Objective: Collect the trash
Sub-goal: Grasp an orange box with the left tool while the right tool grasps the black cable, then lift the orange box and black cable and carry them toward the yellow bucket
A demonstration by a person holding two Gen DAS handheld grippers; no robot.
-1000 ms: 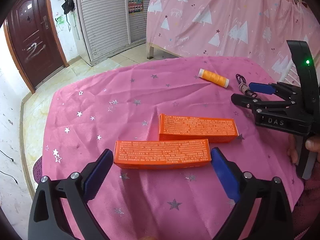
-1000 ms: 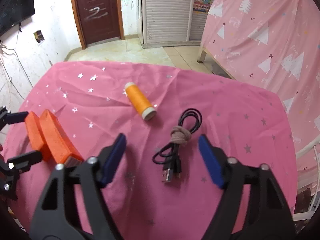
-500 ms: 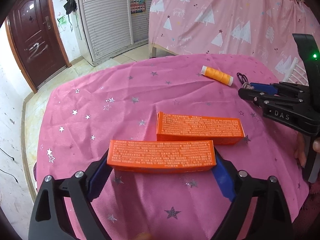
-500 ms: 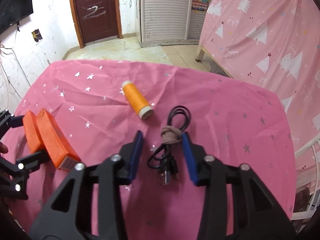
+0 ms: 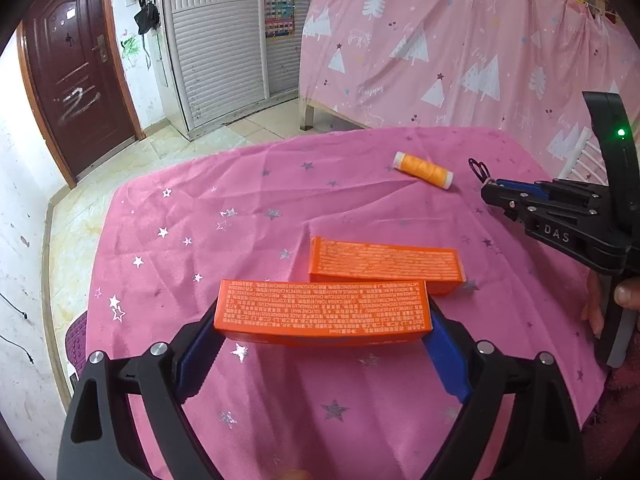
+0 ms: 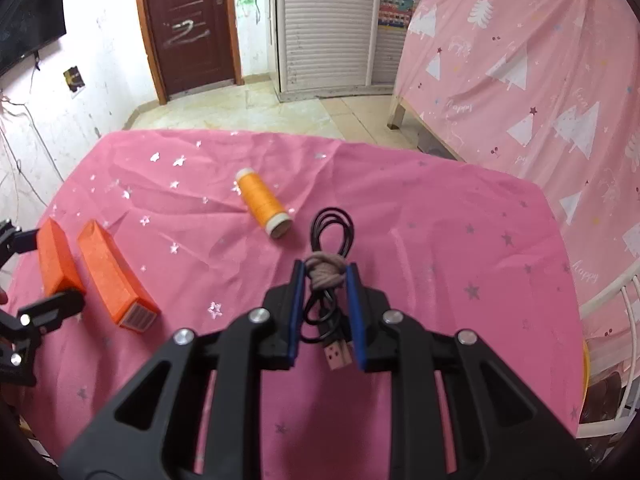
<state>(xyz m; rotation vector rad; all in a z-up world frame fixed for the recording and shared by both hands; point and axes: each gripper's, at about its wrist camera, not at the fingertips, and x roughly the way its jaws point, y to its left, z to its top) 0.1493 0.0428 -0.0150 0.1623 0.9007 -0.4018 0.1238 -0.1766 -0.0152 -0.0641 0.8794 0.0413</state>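
Note:
My left gripper [image 5: 324,330] is shut on a long orange box [image 5: 322,312], held by its two ends a little above the pink cloth. A second orange box [image 5: 386,262] lies on the cloth just behind it. My right gripper [image 6: 323,280] is shut on a coiled black USB cable [image 6: 332,232] tied with a beige band [image 6: 323,270]; the plug hangs between the jaws. In the right wrist view the held box [image 6: 56,256] and the other box [image 6: 114,276] show at the left. An orange thread spool [image 6: 262,208] lies on the cloth, also in the left wrist view [image 5: 423,165].
The table wears a pink star-print cloth [image 5: 240,208]. A bed with a pink tree-print cover [image 5: 460,60] stands behind it. A white metal chair frame [image 6: 612,320] is at the table's right edge. A brown door [image 6: 188,20] and white shuttered cabinet [image 6: 328,20] are across the tiled floor.
My left gripper closed on the near orange box and lifted it slightly. My right gripper moved over the cable, closed on its banded middle and raised it.

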